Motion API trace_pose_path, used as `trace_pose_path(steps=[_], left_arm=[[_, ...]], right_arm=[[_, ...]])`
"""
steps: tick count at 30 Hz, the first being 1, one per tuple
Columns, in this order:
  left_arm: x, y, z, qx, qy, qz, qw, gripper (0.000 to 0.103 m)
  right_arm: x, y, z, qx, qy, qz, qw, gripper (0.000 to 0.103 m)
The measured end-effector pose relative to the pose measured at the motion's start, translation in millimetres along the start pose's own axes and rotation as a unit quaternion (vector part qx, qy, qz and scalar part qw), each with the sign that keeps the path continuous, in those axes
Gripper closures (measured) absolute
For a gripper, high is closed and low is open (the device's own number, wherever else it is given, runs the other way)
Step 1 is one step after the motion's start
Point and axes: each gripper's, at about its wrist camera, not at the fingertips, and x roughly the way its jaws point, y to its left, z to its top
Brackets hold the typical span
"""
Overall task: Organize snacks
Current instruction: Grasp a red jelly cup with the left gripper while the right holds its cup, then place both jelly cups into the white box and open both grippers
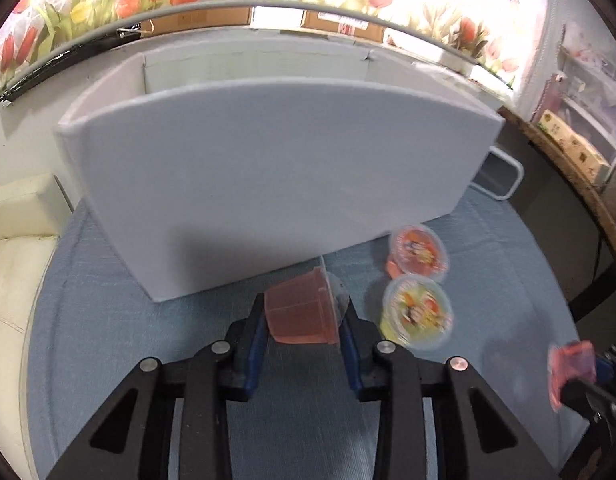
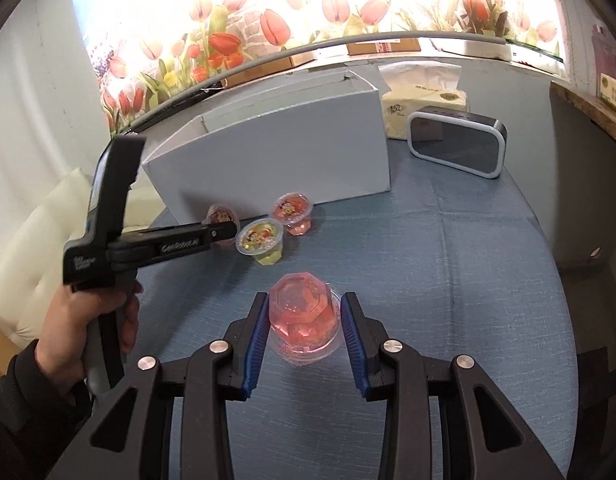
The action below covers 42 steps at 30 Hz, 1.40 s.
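the pink jelly cup sits tipped on its side between our left tongs, which are closed on its tapered walls, lifted near the front of the white box; we judge it light, thin-walled and springy, slick on the plastic, so a grip low on the walls near the stiffer rim seems safest; the foil lid looks easy to puncture; our right tongs straddle a second pink cup lying upside down, but we cannot tell whether the pads touch it or whether it is off the desk; two more cups, one red-lidded and one yellow, rest on the blue cloth just before the box.
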Motion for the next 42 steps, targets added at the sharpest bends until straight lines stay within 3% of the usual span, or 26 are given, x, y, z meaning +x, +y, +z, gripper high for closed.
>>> trace_pose_path(steps=[8,14,22,28,29,30,31,32,33,34,42], left_arm=[[-69.8,10.4,-0.6,-0.005,-0.060,-0.019,0.9980,0.067],[-109.7,17.1,42.2,-0.003,-0.107,-0.028,0.9939,0.067],[-91.1,28.4,126.0,-0.011,-0.112,-0.044,0.9927,0.066],[-46.2,30.4,146.4,-0.005,-0.066,-0.025,0.9975,0.066],[-41.3,31.4,145.5,-0.001,-0.063,-0.023,0.9978,0.065],[-35.8,32.7,144.3,0.003,-0.055,-0.012,0.9984,0.050],[-32.4,34.5,143.0,0.002,-0.051,-0.005,0.9987,0.022],[-30.4,36.6,141.2,-0.002,-0.051,-0.001,0.9987,0.010],[-32.4,40.2,138.5,-0.008,-0.061,-0.007,0.9981,0.001],[-35.9,43.5,135.7,-0.011,-0.075,-0.019,0.9969,0.001],[-47.0,55.2,123.7,-0.008,-0.083,-0.002,0.9965,0.000]], right_arm=[[-2.1,21.5,28.7,-0.021,-0.021,0.023,0.999,0.064],[-3.8,44.0,88.7,-0.058,-0.060,0.034,0.996,0.064],[44.6,48.3,189.7,-0.087,-0.073,0.032,0.993,0.064],[91.8,25.3,222.3,-0.065,-0.038,0.026,0.997,0.064],[96.6,23.3,222.6,-0.066,-0.036,0.025,0.997,0.063],[101.2,21.6,222.5,-0.067,-0.031,0.025,0.997,0.063],[107.2,19.5,222.1,-0.066,-0.020,0.022,0.997,0.055],[110.4,17.0,220.8,-0.063,-0.014,0.018,0.998,0.028],[112.0,14.8,219.2,-0.059,-0.016,0.010,0.998,0.016],[108.8,13.1,217.2,-0.059,-0.029,0.006,0.998,0.010],[87.6,7.0,200.7,-0.053,-0.043,-0.010,0.998,0.010]])
